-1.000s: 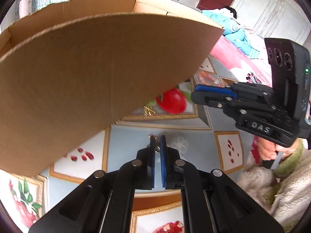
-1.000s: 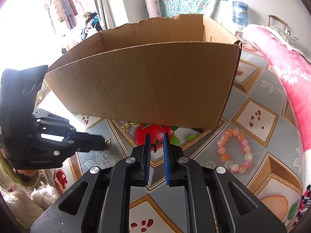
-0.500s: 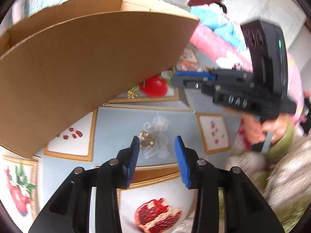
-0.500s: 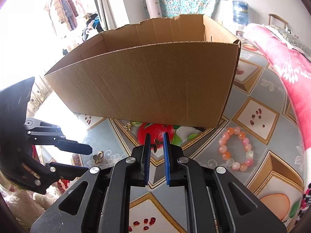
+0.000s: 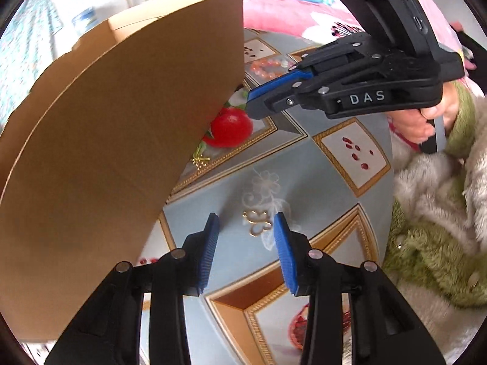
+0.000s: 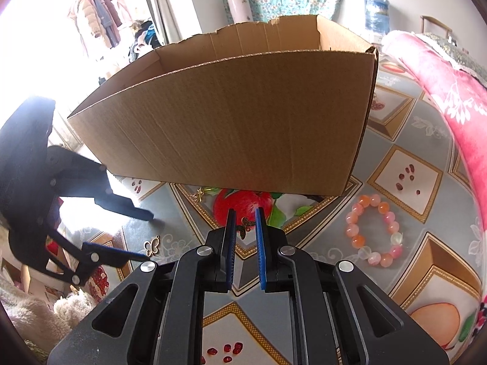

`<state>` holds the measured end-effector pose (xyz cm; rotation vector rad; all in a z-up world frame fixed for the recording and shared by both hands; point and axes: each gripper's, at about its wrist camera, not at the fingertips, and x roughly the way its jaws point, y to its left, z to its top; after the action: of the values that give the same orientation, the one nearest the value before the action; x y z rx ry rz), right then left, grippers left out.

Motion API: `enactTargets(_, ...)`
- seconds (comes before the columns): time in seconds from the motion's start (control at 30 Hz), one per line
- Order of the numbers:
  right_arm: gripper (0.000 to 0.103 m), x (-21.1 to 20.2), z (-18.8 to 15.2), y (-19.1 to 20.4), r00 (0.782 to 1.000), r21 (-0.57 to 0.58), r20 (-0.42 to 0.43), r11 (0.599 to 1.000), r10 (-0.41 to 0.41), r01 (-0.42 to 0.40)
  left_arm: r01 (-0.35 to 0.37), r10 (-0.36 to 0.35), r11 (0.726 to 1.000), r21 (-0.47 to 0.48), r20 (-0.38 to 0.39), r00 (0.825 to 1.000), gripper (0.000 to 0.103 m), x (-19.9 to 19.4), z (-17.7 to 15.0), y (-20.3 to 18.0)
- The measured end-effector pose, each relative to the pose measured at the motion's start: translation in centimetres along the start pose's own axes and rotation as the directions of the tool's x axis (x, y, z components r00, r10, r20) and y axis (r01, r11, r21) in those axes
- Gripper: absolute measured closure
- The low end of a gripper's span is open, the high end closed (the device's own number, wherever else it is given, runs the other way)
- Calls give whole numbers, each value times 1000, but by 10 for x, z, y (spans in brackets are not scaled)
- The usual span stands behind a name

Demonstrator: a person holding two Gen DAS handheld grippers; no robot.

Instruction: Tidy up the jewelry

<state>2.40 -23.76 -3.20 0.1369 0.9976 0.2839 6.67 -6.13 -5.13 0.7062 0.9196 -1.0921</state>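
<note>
Left tongs apart over a loose charm, right tongs nearly together on another.

My left gripper (image 5: 246,228) stands with its jaws apart, having opened within the last second; the gold butterfly charm (image 5: 257,220) lies free on the tablecloth (image 5: 304,176) between the blue pads, touching neither. My right gripper (image 6: 243,223) has its pads close together around a dark butterfly charm (image 6: 245,228); whether they actually pinch it I cannot tell. Beyond stands the cardboard box (image 6: 243,127), and a pink bead bracelet (image 6: 373,232) lies right of it.
</note>
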Motion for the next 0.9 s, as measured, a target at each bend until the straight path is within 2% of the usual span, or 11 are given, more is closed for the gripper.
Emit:
enactTargets(0.3,93,4,-2,-10,1000,24,-10,1000,19,-19,68,-68,995,70,-6,998,68,2,9,8)
enactTargets(0.47,93,4,-2,-16,1000,29,-8,999,21,-21,85,-84,992,92,-15,996,79,1,10,7)
enactTargets(0.7,93,5,-1,-17,1000,28,-5,999,24,-24,69,-66,991,116,-31,997,85,5,14,-5)
enactTargets(0.77,93,5,-1,-18,1000,31,-3,999,24,-24,65,-61,991,120,-35,998,91,4,13,-7)
enactTargets(0.9,93,2,0,-16,1000,31,0,999,26,-26,56,-52,991,120,-38,998,91,4,13,-10)
